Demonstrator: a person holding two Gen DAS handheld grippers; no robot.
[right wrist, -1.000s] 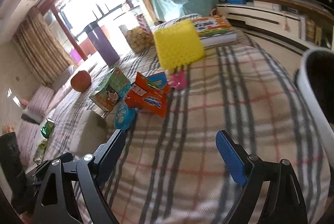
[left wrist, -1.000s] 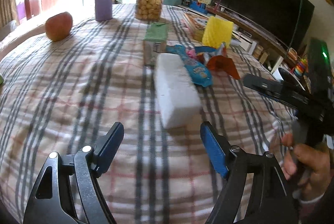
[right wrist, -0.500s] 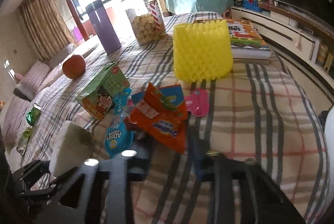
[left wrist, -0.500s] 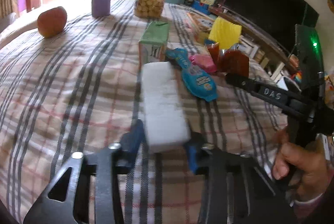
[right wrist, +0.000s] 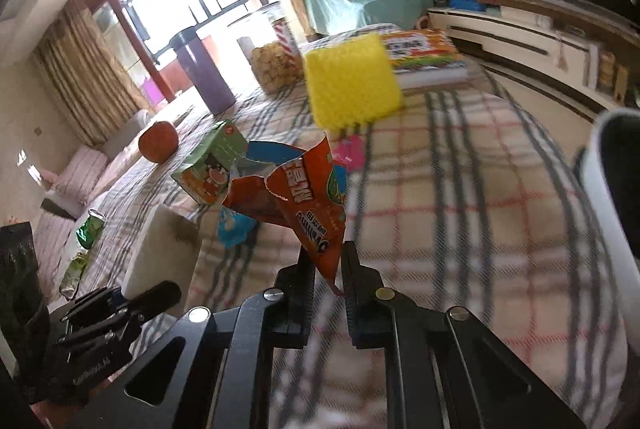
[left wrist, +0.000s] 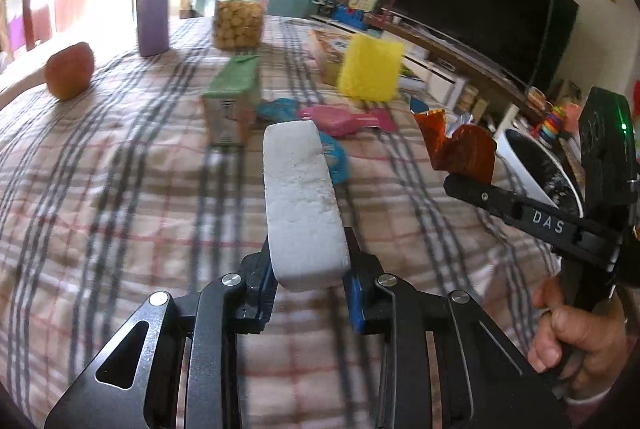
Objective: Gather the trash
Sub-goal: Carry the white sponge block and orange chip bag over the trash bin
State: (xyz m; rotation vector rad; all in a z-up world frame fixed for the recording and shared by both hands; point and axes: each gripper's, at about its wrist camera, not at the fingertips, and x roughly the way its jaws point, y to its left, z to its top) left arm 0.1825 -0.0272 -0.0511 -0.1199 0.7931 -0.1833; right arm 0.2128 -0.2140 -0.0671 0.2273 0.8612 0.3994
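Both hands are loaded right now. The left gripper point(left wrist: 310, 283) has just clamped the near end of the white foam block point(left wrist: 301, 201), so most of it cantilevers forward over the plaid-covered surface point(left wrist: 120, 197). The right gripper point(right wrist: 327, 279) has squeezed tight on the bottom corner of the orange snack wrapper point(right wrist: 304, 197), which hangs in the air above the cloth. The white bin point(right wrist: 612, 197) sits at the right edge. What worries me: foam is crumbly and only pinched at one end, so a quick swing could snap or pivot it loose. The wrapper's slick foil corner could also slide out before reaching the bin.
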